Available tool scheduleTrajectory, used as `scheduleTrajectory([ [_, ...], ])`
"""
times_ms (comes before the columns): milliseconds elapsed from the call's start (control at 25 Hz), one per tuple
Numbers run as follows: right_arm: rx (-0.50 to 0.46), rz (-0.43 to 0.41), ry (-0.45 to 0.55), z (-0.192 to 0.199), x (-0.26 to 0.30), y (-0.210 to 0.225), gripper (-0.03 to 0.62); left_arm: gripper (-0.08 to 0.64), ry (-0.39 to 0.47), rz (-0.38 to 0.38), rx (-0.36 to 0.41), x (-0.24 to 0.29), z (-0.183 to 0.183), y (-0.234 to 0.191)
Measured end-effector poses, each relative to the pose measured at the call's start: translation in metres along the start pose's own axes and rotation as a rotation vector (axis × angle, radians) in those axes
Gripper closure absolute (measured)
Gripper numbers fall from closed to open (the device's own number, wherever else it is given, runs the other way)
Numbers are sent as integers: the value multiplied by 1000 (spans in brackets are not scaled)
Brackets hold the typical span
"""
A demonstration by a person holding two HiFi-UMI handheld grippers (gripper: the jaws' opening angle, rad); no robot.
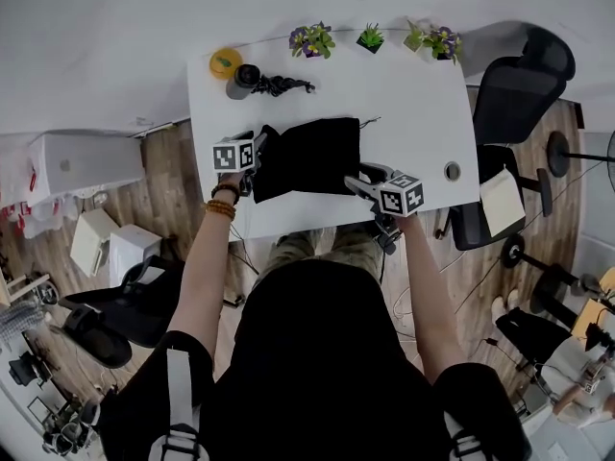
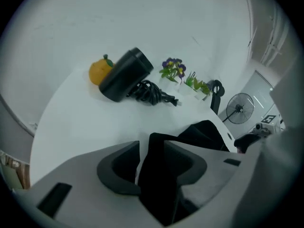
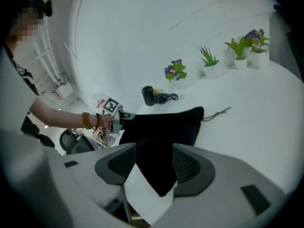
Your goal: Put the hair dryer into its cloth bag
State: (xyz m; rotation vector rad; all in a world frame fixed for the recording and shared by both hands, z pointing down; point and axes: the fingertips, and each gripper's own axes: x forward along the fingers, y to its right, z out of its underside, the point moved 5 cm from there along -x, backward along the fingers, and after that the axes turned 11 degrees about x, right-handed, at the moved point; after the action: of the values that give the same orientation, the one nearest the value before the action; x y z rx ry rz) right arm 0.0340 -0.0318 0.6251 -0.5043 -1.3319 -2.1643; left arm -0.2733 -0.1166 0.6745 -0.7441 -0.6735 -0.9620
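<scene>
**Jaws wide at two corners**

Left gripper (image 2: 152,148) stands wide — a fold of the black cloth bag (image 1: 312,154) between its jaws, unpinched. Right gripper (image 3: 154,151) likewise spread around the bag's corner at 5 o'clock. The hair dryer (image 1: 244,80) lies apart on the white table (image 1: 413,104), at 11 o'clock from the bag, cord (image 1: 283,86) coiled beside it.

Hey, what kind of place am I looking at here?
Probably an office or workroom: a white desk, a black office chair beside it, and small potted plants along the desk's far edge.
</scene>
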Motion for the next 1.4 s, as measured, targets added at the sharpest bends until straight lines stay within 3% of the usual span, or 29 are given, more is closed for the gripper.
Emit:
scheduleTrajectory([
  [80,69,90,1,5,6,14,345,441,-31,-39,34,9,3,8],
  [160,115,111,-8,11,13,18,349,509,-14,-137,57,4,8,7],
  [280,123,64,-38,19,15,9,508,517,53,-262,-1,-20,15,-11],
  [360,124,18,-46,23,10,1,529,517,82,-316,-59,-38,22,-28],
  [440,124,-34,-67,29,3,-6,534,515,94,-311,-123,-52,32,-41],
  [480,115,-55,-80,32,-2,-9,534,484,97,-298,-146,-59,35,-45],
  [560,86,-72,-81,31,-14,-8,534,343,115,-307,-150,-76,32,-49],
  [720,22,-32,45,1,-54,18,533,342,193,-402,-78,-107,-1,-25],
  [840,-90,58,138,-28,-87,41,532,342,193,-292,-3,-86,-25,39],
  [960,-241,107,168,-64,-97,51,520,342,174,-165,66,-45,-48,106],
  [1040,-325,142,178,-86,-98,54,462,342,159,-100,64,-17,-57,142],
  [1160,-394,152,171,-105,-102,55,427,332,108,-20,39,19,-60,185],
  [1240,-413,124,163,-116,-106,55,424,327,62,-21,39,38,-59,201],
  [1400,-426,52,147,-128,-110,60,421,318,-50,-101,26,66,-41,205],
])
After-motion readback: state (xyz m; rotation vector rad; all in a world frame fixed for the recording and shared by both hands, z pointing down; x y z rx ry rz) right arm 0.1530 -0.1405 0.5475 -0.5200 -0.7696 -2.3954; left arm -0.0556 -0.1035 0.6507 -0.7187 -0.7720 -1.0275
